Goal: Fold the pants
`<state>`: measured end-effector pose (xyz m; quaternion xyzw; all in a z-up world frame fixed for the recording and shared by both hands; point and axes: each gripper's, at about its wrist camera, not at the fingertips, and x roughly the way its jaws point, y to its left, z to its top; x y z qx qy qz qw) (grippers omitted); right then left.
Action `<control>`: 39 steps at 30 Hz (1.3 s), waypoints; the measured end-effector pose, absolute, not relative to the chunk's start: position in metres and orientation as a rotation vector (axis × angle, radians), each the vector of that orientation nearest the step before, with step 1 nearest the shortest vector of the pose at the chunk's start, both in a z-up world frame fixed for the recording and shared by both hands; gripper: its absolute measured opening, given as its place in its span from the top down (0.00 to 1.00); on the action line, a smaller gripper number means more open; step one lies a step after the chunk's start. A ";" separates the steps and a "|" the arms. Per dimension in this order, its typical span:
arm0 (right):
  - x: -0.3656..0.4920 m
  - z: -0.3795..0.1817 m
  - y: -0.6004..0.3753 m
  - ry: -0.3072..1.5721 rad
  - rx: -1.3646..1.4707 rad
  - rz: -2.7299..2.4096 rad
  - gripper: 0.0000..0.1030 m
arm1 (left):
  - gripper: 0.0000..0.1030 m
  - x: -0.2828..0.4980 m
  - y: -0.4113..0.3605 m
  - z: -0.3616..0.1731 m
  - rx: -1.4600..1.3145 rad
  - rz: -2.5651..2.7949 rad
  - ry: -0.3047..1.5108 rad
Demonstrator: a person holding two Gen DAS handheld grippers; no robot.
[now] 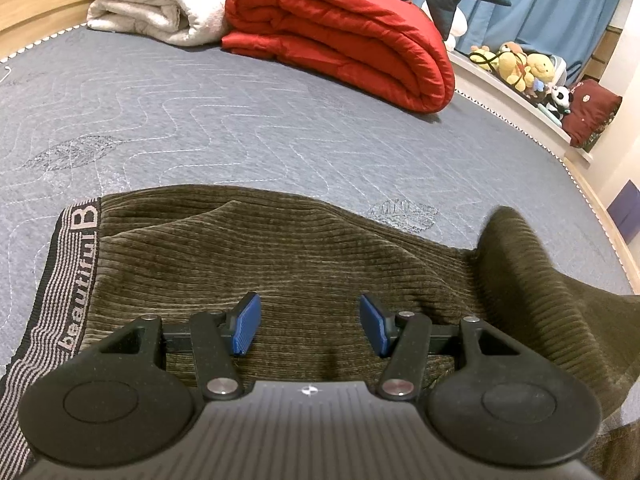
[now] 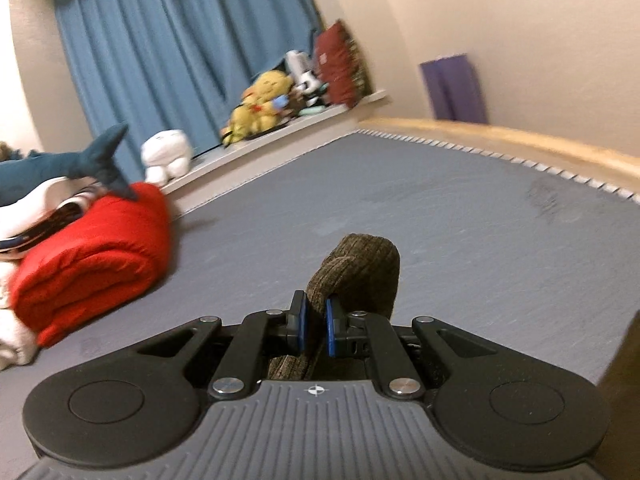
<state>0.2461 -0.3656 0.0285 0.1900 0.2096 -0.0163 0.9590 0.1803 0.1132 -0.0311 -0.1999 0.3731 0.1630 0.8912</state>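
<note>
In the left wrist view, your left hand-held gripper (image 1: 310, 326) hangs released over the pants (image 1: 280, 264), its blue pads wide apart with only flat corduroy beneath them. The pants lie on the near part of the bed (image 1: 200, 120), striped waistband (image 1: 60, 300) to the left, and at the right a leg rises off the mattress. Hold this hand where it is, or lower it to pin the cloth, so the body does not slide while the leg is carried. The red quilt (image 1: 340, 32) lies well apart at the far side.

In the right wrist view, your right hand-held gripper (image 2: 314, 326) is clenched on a bunched fold of the leg, which bulges past the pads. Judging from the blur, you are moving fast; slow down, carry the leg across to the waistband, and let go only once the edges line up.
</note>
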 end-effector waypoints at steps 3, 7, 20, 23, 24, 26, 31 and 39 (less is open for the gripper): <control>0.240 0.036 -0.390 0.363 0.411 -0.103 0.91 | 0.41 0.181 0.113 -0.032 -0.415 0.335 0.777; 0.227 0.032 -0.432 0.250 0.417 -0.285 0.91 | 0.41 0.182 0.109 -0.033 -0.405 0.320 0.782; 0.257 -0.101 -0.516 0.582 0.622 -0.430 0.48 | 0.37 0.191 0.069 -0.038 -0.354 -0.052 0.812; 0.261 -0.106 -0.527 0.587 0.693 -0.408 0.49 | 0.32 0.191 0.047 -0.046 -0.327 -0.178 0.827; 0.261 -0.107 -0.530 0.589 0.717 -0.408 0.49 | 0.32 0.190 0.042 -0.050 -0.305 -0.187 0.834; 0.259 -0.101 -0.534 0.597 0.735 -0.474 0.51 | 0.32 0.192 0.036 -0.057 -0.268 -0.179 0.857; 0.252 -0.051 -0.530 0.487 0.585 -0.764 0.52 | 0.81 0.198 0.032 -0.073 -0.178 -0.126 0.913; 0.357 -0.060 -0.501 0.660 0.377 -0.242 0.50 | 0.83 0.199 0.035 -0.079 -0.139 -0.124 0.915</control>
